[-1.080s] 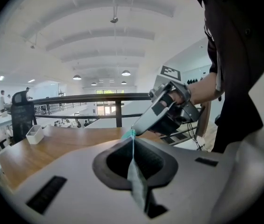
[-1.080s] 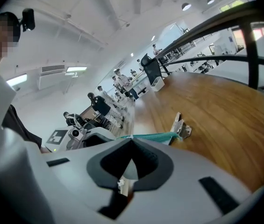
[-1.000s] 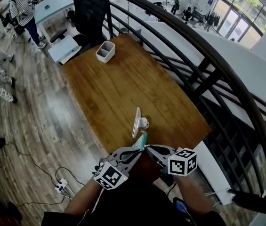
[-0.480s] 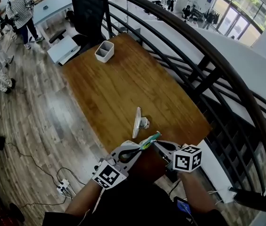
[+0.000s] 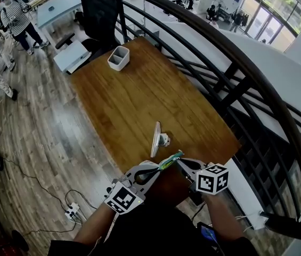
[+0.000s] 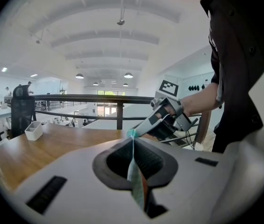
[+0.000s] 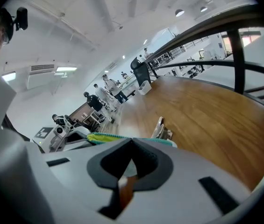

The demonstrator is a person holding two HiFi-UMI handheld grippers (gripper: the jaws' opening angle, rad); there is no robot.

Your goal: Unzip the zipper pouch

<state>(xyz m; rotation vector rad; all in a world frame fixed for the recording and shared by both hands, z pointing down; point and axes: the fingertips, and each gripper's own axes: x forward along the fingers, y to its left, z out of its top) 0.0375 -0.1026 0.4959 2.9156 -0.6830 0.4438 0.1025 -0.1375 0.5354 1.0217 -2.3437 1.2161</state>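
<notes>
A small teal and yellow zipper pouch hangs in the air over the table's near edge, stretched between both grippers. My left gripper is shut on its left end; in the left gripper view the pouch stands edge-on between the closed jaws of this gripper. My right gripper is shut on the right end. In the right gripper view a thin orange-brown strip sits in the closed jaws of that gripper, with the pouch's teal edge running off to the left. Whether that strip is the zipper pull is unclear.
A flat white stand lies on the wooden table just beyond the pouch. A white bin sits at the far end. A dark railing runs along the right side. People stand on the floor at far left.
The right gripper has shifted right, and the pouch has gone from hanging nearly upright to stretched sideways between the grippers. The left gripper has hardly moved.
</notes>
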